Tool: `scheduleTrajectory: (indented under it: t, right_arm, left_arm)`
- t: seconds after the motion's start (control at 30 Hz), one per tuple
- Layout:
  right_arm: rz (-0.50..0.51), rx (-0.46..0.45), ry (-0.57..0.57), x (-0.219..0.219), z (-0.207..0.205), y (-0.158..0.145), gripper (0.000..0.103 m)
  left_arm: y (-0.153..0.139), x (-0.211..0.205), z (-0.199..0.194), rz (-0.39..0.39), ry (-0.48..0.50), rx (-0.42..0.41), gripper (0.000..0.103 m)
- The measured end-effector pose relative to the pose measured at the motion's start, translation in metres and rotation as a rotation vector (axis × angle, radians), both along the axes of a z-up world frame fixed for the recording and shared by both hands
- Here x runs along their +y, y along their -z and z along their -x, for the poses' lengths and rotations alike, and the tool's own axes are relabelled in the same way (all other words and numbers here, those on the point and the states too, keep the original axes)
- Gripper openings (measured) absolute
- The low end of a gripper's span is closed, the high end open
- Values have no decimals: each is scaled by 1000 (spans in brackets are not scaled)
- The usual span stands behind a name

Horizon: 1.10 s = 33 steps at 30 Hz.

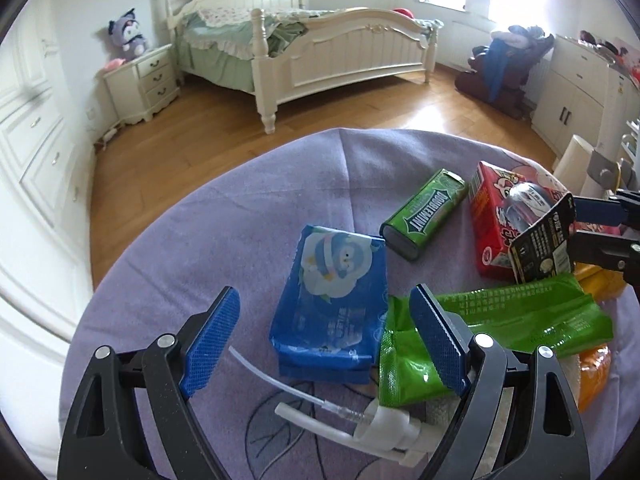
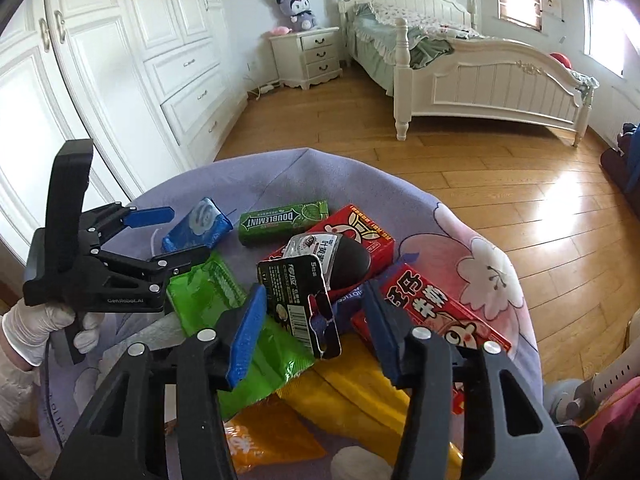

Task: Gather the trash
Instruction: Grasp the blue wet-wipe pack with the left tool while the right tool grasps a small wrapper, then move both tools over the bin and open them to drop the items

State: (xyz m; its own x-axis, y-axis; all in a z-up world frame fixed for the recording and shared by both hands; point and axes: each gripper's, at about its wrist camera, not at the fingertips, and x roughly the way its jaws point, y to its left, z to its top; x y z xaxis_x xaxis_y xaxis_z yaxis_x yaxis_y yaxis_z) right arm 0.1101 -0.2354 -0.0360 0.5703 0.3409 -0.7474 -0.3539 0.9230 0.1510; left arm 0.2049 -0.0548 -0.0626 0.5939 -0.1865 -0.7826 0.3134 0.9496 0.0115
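Trash lies on a round table with a purple cloth [image 1: 240, 208]. My left gripper [image 1: 324, 340] is open just above the blue tissue pack [image 1: 332, 300], with its right finger over a green wrapper [image 1: 520, 316]. A white pump nozzle [image 1: 384, 428] lies beneath it. A green Doublemint box [image 1: 424, 212] and a red box [image 1: 488, 220] lie beyond. My right gripper [image 2: 316, 328] is open around a black blister card [image 2: 296, 300], whose lower end sits between the fingers. The left gripper also shows in the right wrist view [image 2: 160, 236], open.
Yellow and orange wrappers [image 2: 352, 392] and a second red box [image 2: 432, 308] lie near the right gripper. A white bed [image 1: 328, 48], nightstand [image 1: 144, 80] and wardrobes [image 2: 120, 60] stand around on the wooden floor [image 1: 200, 132]. A white bin [image 1: 572, 160] stands past the table's right edge.
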Motion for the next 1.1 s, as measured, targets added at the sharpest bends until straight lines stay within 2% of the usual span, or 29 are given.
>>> scheduleTrajectory:
  t: [0.03,0.07,0.1,0.17,0.23,0.27,0.33,0.37,0.53,0.67,0.87,1.1]
  right_arm:
    - [2,17,-4,-1,-3,3,34]
    - [1,32,-9,1,-4,6,27]
    - [-11,41,-16,1,-3,8,25]
    - [-30,39,-20,4,3,9,20]
    - [-46,27,-14,5,13,6,16]
    - [-59,19,-12,5,19,4,14]
    - [-73,-15,-3,3,35,-4,9]
    - [-79,-32,5,1,43,-7,3]
    - [-129,-137,62,-14,87,-32,2]
    - [-149,-164,85,-22,110,-40,2]
    - [-211,-224,142,-44,151,-51,2]
    - [-196,-322,294,-84,190,-59,2]
  left_arm:
    - [2,-1,-4,3,-1,14,85]
    - [3,0,-7,12,-2,22,70]
    - [3,1,-10,31,0,27,59]
    - [4,1,-12,33,-2,24,55]
    - [3,-1,-11,36,6,14,45]
    - [2,1,-9,41,-2,4,44]
    - [-5,8,0,76,-24,-25,43]
    - [-9,12,5,100,-34,-40,43]
    - [-50,24,42,194,-54,-148,43]
    - [-77,17,71,242,-18,-191,43]
    - [-102,-20,115,277,86,-225,43]
    - [-98,-91,146,318,230,-179,43]
